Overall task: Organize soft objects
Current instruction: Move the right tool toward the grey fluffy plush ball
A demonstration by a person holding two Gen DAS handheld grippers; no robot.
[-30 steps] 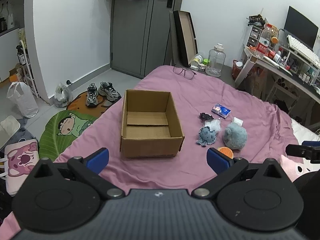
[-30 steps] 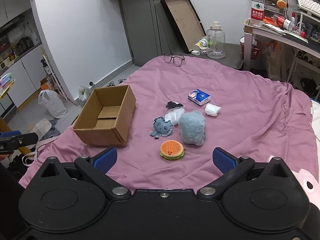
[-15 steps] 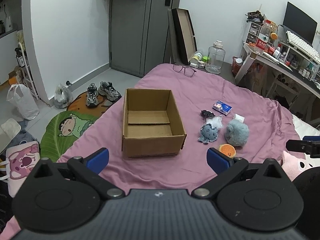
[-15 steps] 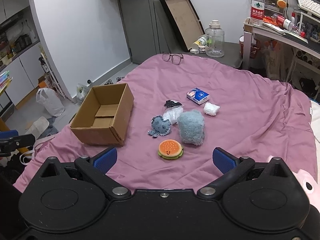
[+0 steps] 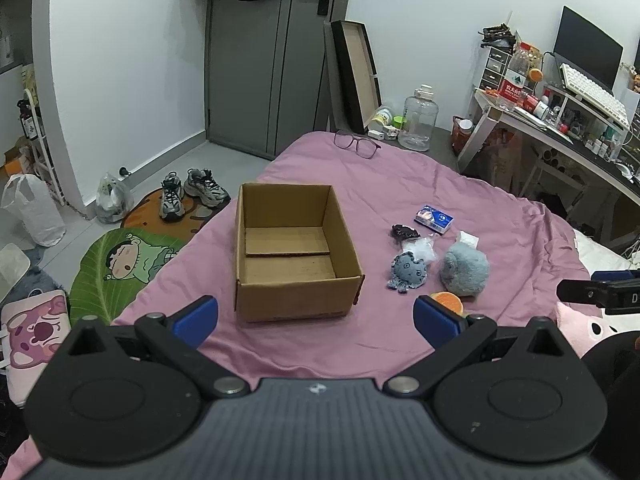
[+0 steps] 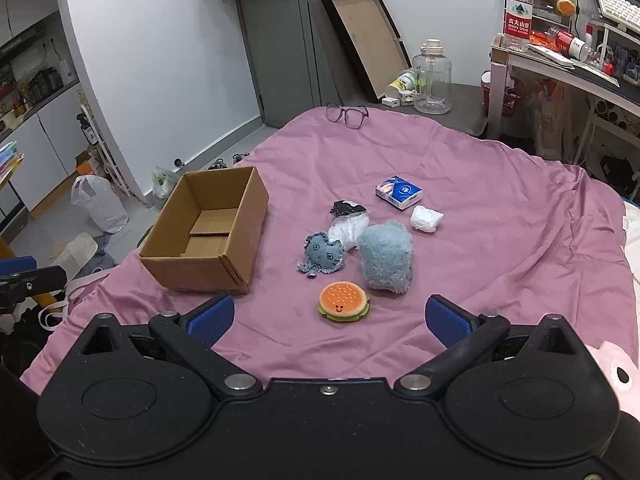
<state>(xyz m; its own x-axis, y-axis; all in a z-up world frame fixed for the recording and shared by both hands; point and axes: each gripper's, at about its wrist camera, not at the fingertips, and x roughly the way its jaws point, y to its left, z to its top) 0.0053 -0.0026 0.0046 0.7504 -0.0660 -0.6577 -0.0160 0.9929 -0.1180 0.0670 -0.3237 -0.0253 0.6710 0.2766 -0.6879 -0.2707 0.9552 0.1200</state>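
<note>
An open, empty cardboard box [image 5: 294, 250] [image 6: 208, 240] stands on the purple bedspread [image 6: 480, 208]. To its right lie a blue octopus plush [image 5: 408, 270] [image 6: 322, 256], a fluffy blue-grey plush [image 5: 464, 268] [image 6: 386, 256], an orange burger plush [image 6: 343, 302] [image 5: 448, 302], a clear plastic bag [image 6: 349, 228], a small black item [image 6: 346, 208], a white wad [image 6: 426, 218] and a blue tissue pack [image 6: 399, 192]. My left gripper [image 5: 316, 316] is open and empty, in front of the box. My right gripper [image 6: 330, 316] is open and empty, just short of the burger.
Glasses [image 6: 347, 114] lie at the bed's far end. A pink plush [image 6: 612, 364] sits at the near right. A desk [image 5: 560, 128] stands to the right, shoes [image 5: 192, 192] and bags on the floor to the left. A water jug [image 6: 432, 80] and a leaning frame [image 6: 364, 40] stand beyond the bed.
Both grippers have drifted a little forward and the views have shifted slightly. Their jaws stay open. Nothing on the bed has moved.
</note>
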